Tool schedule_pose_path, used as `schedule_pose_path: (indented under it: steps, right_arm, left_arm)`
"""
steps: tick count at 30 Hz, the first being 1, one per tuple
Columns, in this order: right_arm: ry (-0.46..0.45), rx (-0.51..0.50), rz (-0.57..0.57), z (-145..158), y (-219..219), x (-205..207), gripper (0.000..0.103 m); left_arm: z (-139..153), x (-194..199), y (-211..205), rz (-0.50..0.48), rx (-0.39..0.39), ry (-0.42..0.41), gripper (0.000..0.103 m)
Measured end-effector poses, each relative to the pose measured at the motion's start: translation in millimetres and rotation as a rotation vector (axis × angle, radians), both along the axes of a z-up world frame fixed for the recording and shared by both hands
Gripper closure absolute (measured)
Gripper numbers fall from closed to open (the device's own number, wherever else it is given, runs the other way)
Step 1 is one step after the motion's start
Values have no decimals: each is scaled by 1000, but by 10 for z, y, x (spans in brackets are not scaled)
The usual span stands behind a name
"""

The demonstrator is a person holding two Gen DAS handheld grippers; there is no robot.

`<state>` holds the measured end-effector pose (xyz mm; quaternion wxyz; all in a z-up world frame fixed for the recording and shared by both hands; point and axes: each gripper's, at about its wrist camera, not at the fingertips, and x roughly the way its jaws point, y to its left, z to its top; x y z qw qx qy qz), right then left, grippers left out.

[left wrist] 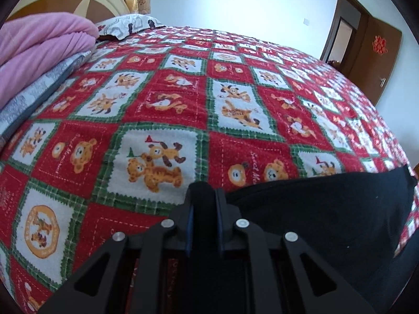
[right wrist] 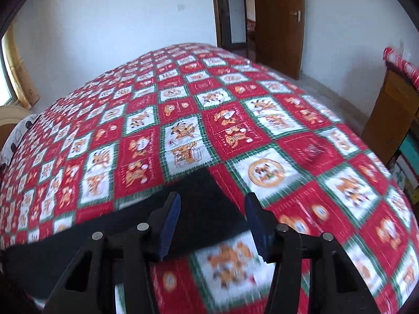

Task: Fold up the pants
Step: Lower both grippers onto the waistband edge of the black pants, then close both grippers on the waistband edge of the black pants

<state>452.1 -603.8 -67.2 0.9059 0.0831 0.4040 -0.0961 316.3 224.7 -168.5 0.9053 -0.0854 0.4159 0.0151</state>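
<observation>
L gripper (left wrist: 205, 191) fingers pressed together w/ black cloth between the pads, clamped on an edge of the pants (left wrist: 327, 214), which spread away to its right on the bedspread (left wrist: 162, 99). R gripper (right wrist: 212, 206) jaws wide apart, nothing between them, over the pants' far corner (right wrist: 199, 191); view blurred. Pants lie near the bed's near edge as a dark band. Beyond both: broad open red-checked cover. Pink blanket (left wrist: 39, 44) stacked at left edge, pillow (left wrist: 128, 24) by the headboard, door (right wrist: 277, 21) past the far side
</observation>
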Motion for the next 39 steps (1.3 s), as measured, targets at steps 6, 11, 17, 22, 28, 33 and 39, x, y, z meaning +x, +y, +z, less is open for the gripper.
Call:
schedule_pose_path:
  steps: [6,11,17,22,28,33,39]
  right_arm:
    - [51,62,37,-313,-90,477,50]
    - [90,55,74,-510,-71,739,50]
    - [148,81,94,-693,-112,920,64]
    - [154,96,135,-681,-78,923,94]
    - [19,53,172,-264,0,588,94]
    - [-100,31,189,147,13,190,94]
    - [-245,60,213,558,-66,-453,94]
  left_arm:
    - [-17,1,39,5,-16,-6,88]
    - [-22,12,29,6,-18,-5,88]
    - [-23,43,131,11,-111,0,84]
    - [9,3,154,-14,-159,-32,91]
    - [201,-115,124,-40,-130,-95,92]
    - [376,-278,177,-37,-174,-166,92]
    - [558,-575,261,-39,-261,-265,92]
